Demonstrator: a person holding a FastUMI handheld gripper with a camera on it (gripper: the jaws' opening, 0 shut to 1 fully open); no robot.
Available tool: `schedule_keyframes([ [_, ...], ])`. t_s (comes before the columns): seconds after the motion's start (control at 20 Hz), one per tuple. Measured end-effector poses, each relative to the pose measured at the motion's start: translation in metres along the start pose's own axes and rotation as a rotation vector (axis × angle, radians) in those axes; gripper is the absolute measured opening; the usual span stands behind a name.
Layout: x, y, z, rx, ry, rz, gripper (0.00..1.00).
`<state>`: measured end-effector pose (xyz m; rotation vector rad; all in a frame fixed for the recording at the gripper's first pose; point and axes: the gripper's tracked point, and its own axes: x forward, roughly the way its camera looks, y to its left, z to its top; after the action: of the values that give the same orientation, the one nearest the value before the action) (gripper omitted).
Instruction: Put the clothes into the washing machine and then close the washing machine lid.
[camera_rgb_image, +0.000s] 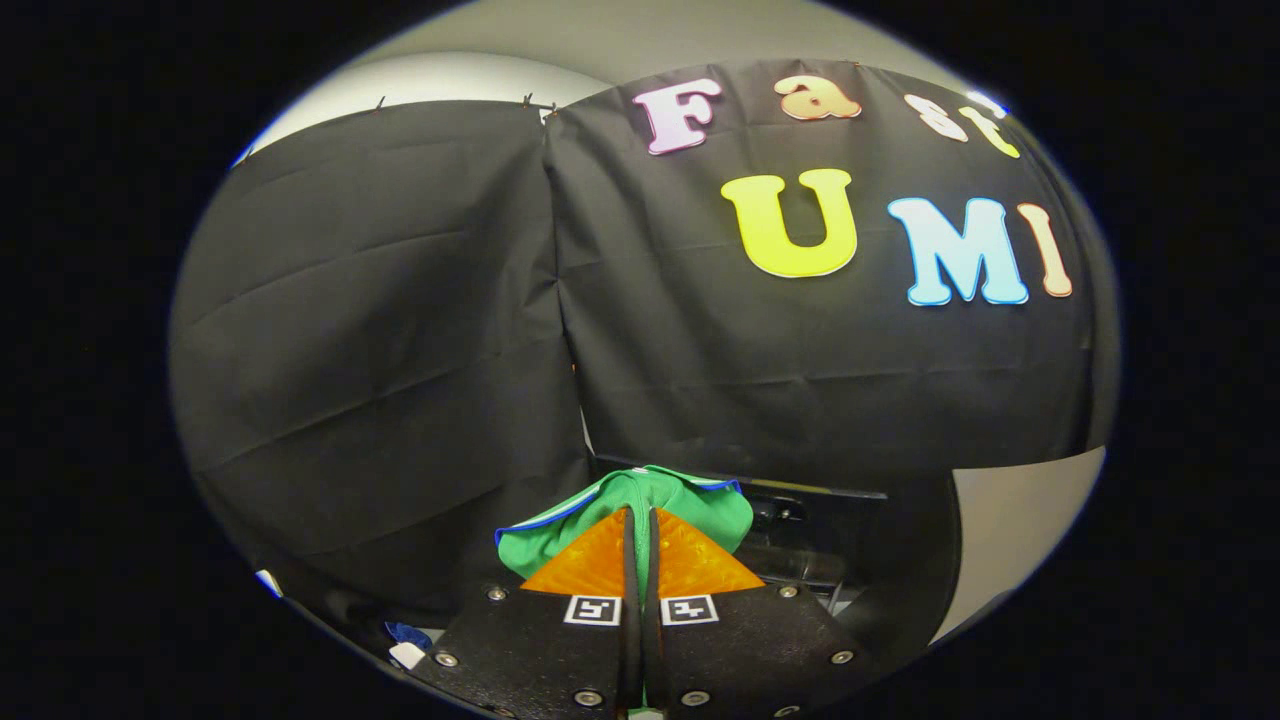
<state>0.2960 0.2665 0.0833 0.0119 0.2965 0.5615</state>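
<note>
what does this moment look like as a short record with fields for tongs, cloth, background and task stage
tongs: tongs closed on the green garment, both fingers pressing it
cloth: green garment with a blue-and-white edge, bunched between and just ahead of the fingers, lifted up
background: black cloth wall beyond the garment; a dark object just beyond the fingers, too dim to identify
task stage: garment held, not yet put into the machine; lid state cannot be told
</note>
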Motion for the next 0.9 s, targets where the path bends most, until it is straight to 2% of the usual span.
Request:
schedule_keyframes([
  [0.4,0.044,0.010,-0.055,-0.050,0.075,-0.064,0.01],
  [0.9,0.081,-0.024,-0.156,-0.045,0.249,-0.182,0.01],
])
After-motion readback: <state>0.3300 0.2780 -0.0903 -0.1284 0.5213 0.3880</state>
